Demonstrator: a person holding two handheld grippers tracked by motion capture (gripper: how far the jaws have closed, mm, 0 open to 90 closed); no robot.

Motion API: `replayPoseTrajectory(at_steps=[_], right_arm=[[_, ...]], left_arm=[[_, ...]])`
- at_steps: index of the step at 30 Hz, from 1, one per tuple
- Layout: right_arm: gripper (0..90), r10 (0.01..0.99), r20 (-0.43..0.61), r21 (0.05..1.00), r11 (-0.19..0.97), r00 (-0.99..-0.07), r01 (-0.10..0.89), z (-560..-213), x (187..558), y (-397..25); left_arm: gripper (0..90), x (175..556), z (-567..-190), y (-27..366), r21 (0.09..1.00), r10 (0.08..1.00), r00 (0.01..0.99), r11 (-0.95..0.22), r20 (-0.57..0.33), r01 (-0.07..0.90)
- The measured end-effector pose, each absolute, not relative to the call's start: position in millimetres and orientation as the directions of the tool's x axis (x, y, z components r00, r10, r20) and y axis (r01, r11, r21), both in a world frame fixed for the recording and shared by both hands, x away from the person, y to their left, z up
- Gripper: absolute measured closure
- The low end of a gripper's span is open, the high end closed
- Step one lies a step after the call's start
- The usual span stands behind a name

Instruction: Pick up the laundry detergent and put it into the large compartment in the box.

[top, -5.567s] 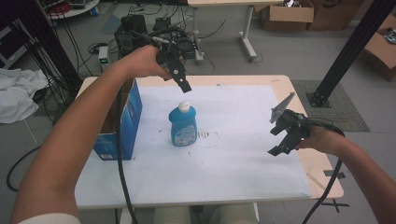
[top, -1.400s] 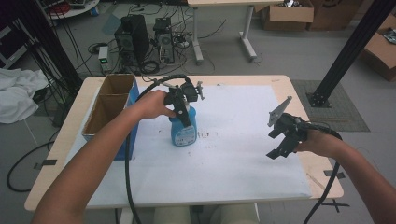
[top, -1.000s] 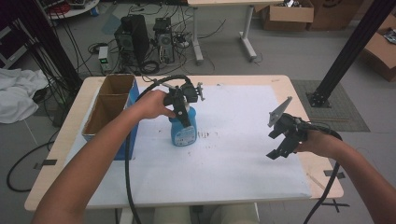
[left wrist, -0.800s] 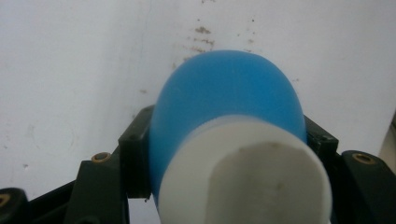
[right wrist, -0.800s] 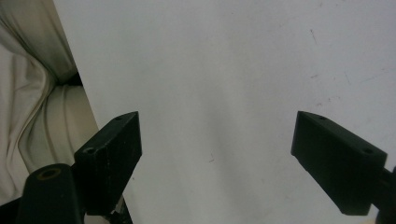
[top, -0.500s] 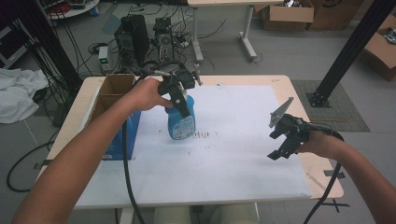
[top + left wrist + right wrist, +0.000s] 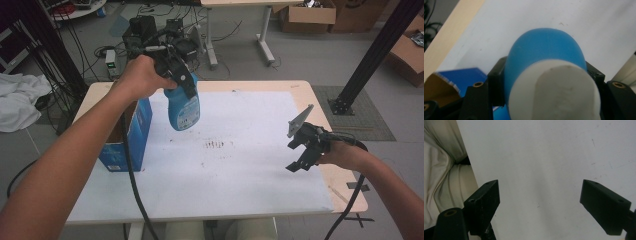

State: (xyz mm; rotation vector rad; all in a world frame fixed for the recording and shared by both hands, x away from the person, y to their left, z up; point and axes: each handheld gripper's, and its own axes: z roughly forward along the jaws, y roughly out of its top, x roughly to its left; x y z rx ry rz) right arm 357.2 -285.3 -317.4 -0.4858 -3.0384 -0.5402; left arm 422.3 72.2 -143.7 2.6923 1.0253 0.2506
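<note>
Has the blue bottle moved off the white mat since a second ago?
Yes. The left gripper has lifted the blue bottle clear of the white mat, up and left toward the blue box.

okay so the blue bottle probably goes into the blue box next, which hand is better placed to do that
Left. The left gripper is shut on the blue bottle, lifted off the table beside the open blue box. The right gripper sits open and empty at the far side of the table.
</note>
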Motion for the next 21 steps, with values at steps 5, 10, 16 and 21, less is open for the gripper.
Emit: replayPoseTrajectory(at_steps=[5,10,16,21], right_arm=[[16.2,0.288,0.063,0.349,0.891,-0.956,0.291,-315,356,-284],[16.2,0.276,0.057,0.356,0.892,-0.96,0.278,-312,356,-283],[16.2,0.256,0.044,0.368,0.895,-0.966,0.254,-310,356,-281],[16.3,0.237,0.037,0.37,0.899,-0.971,0.234,-308,355,-277]], left_arm=[[38.0,420,-121,90,0.332,0.788,0.611,-0.596,0.072,0.731],[38.0,415,-102,110,0.338,0.858,0.509,-0.501,0.072,0.797],[38.0,403,-78,132,0.358,0.92,0.379,-0.387,0.096,0.85],[38.0,394,-68,152,0.349,0.954,0.287,-0.301,0.092,0.888]])
